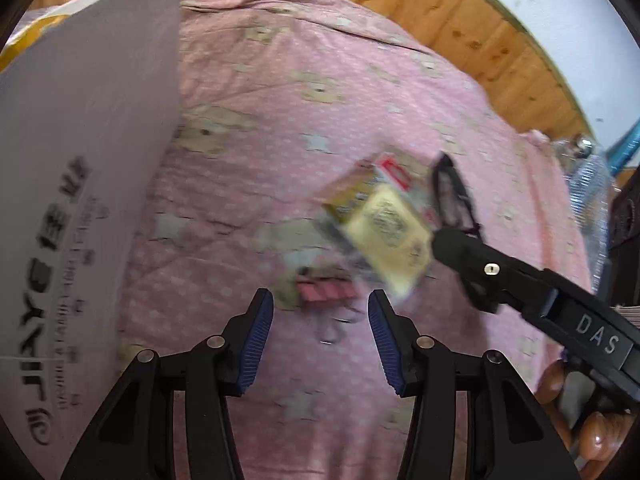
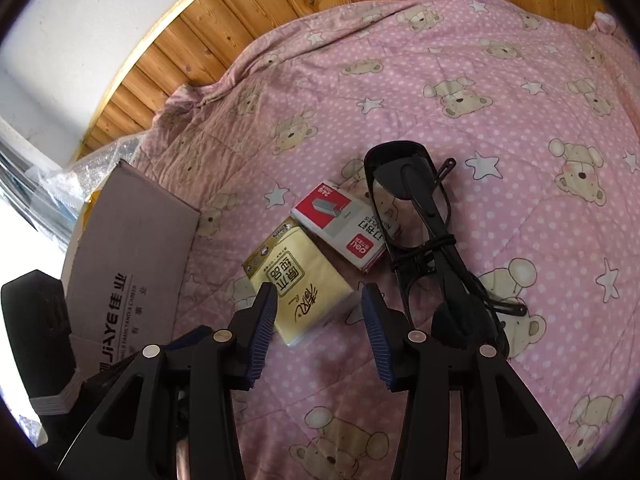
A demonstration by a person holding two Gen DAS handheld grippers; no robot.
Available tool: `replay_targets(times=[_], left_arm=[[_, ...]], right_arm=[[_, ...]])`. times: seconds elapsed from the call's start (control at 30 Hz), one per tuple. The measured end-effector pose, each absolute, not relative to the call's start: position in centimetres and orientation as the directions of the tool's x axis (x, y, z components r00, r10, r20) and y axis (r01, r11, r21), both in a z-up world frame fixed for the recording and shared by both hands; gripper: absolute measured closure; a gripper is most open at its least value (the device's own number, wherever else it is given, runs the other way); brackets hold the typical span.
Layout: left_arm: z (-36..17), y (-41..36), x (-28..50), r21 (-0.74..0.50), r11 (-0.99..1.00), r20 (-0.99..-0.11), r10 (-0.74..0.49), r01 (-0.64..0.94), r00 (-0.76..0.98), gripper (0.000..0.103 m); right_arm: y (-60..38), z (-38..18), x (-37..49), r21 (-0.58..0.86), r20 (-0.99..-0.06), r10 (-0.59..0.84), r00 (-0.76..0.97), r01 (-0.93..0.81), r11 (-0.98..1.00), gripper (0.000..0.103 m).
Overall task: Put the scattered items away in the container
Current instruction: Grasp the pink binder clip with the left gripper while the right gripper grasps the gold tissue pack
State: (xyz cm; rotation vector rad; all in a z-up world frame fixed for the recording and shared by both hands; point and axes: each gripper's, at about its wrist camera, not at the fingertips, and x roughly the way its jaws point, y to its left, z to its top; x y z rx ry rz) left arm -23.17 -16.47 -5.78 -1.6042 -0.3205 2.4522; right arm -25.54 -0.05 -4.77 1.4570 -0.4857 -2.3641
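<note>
- The right gripper hangs low over the bed, its blue-padded jaws spread wide and holding nothing.
- Directly ahead of it lies the yellow tissue pack. The pack's near corner sits in the gap between the two jaws, so this is the item I would expect it to take first.
- The pack's long axis runs on a slant, from up-left near the cardboard box down toward the right jaw. The jaws look set across the narrower width, which should suit a pinch.
- Just beyond the pack, almost touching its far corner, is a red-and-white staple box. To the right of that lie dark glasses, their arms trailing back beside the right jaw.
- The cardboard box stands well to the left of the right gripper, open side not visible from here. Any carry would have to swing leftward.
- The left gripper is also spread and empty, hovering above a small pink clip on the quilt. Its view is blurred, so fine detail there is unclear.
- The left gripper is the one nearer the container, while the right one is nearer the tissue pack.
</note>
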Motion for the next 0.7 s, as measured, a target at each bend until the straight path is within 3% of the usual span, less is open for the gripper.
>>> replay_targets(times=[0.13,0.3,0.47,0.53,0.63,0.7], left_arm=[[-5.6,-18.8,-22.8,-0.336,-0.942,-0.863,0.299,0.019,-0.406,0.052],[-5.1,-18.8,-22.2,-0.398,-0.917,-0.831,0.371,-0.022,-0.415,0.052],[-5.8,-17.0,-22.3,-0.369,-0.926,-0.843,0.368,-0.076,-0.393,0.052],[-6.3,-17.0,-22.7,-0.365,-0.929,-0.849,0.358,-0.058,-0.390,0.052],[-6.5,-17.9,-22.6,-0.351,-0.936,-0.856,0.323,-0.005,-0.404,0.052],[-6.4,-18.1,-22.5,-0.333,-0.943,-0.859,0.300,0.006,-0.414,0.052]], right_arm=[[-0.7,-5.6,-25.1,0.498,-0.782,-0.522,-0.340,0.162,-0.852,0.056],[-0.7,-5.2,-24.9,0.405,-0.799,-0.432,-0.419,0.157,-0.901,0.049],[-0.7,-6.4,-26.7,0.408,-0.797,-0.433,-0.422,0.153,-0.900,0.048],[-1.3,-6.0,-26.7,0.382,-0.801,-0.427,-0.420,0.192,-0.904,0.058],[-2.1,-4.8,-26.0,0.366,-0.787,-0.444,-0.428,0.255,-0.895,0.083],[-2.8,-4.2,-25.5,0.340,-0.782,-0.446,-0.436,0.302,-0.891,0.083]])
